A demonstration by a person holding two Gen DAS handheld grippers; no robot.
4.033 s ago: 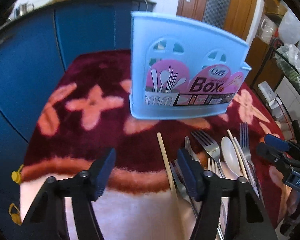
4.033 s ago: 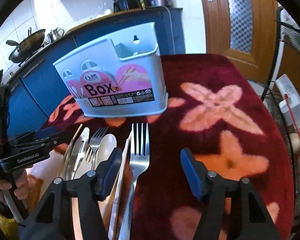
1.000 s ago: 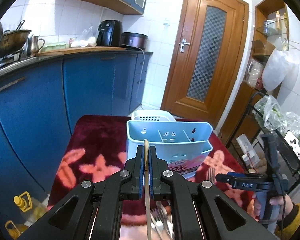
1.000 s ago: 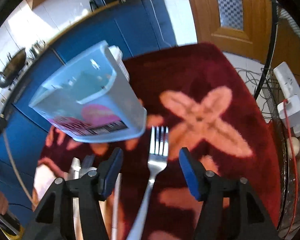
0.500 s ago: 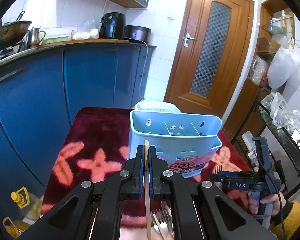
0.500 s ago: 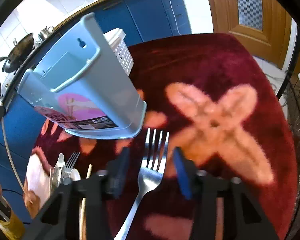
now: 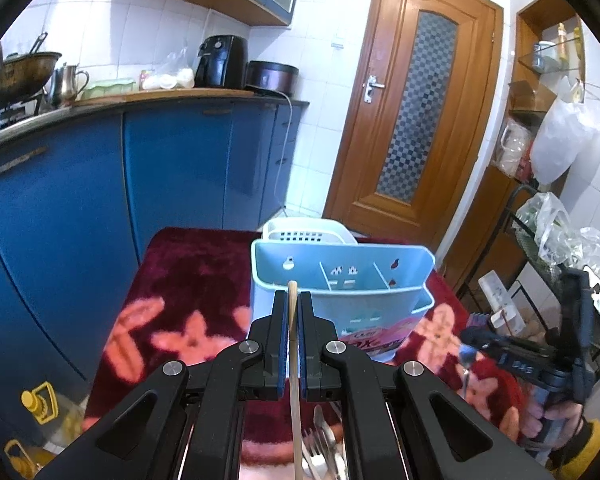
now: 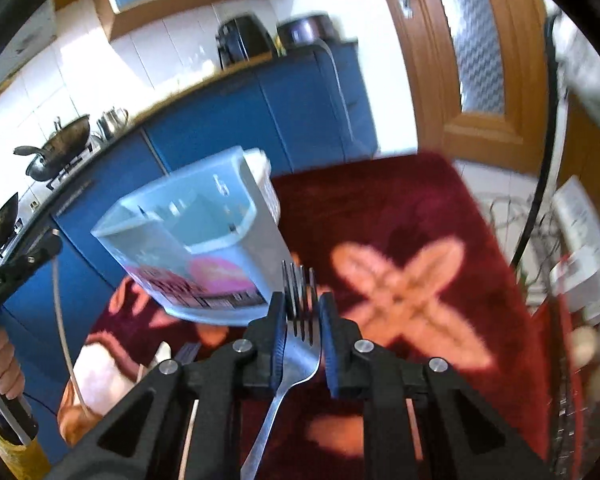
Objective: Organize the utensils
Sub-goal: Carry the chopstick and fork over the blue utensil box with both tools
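My left gripper (image 7: 293,300) is shut on a pale wooden chopstick (image 7: 294,360), held upright in front of the light blue utensil box (image 7: 360,308). The box stands open-topped on the dark red flowered tablecloth (image 7: 192,280). In the right wrist view, my right gripper (image 8: 302,308) has a steel fork (image 8: 300,344) between its closing jaws. The pads press on the fork's head, tines forward, with the handle hanging free below. The utensil box (image 8: 188,248) is ahead and to the left of it. Several more utensils (image 7: 324,448) lie on the cloth below.
A white perforated basket (image 7: 304,234) stands behind the box. Blue kitchen cabinets (image 7: 180,168) run along the left and back, and a wooden door (image 7: 412,120) is at the far right. A wire rack with bags (image 7: 560,240) is on the right. An oil bottle (image 7: 40,404) sits on the floor at left.
The right gripper has closed on the fork and lifted it off the cloth, tilting upward. The left gripper has kept the chopstick nearly still.
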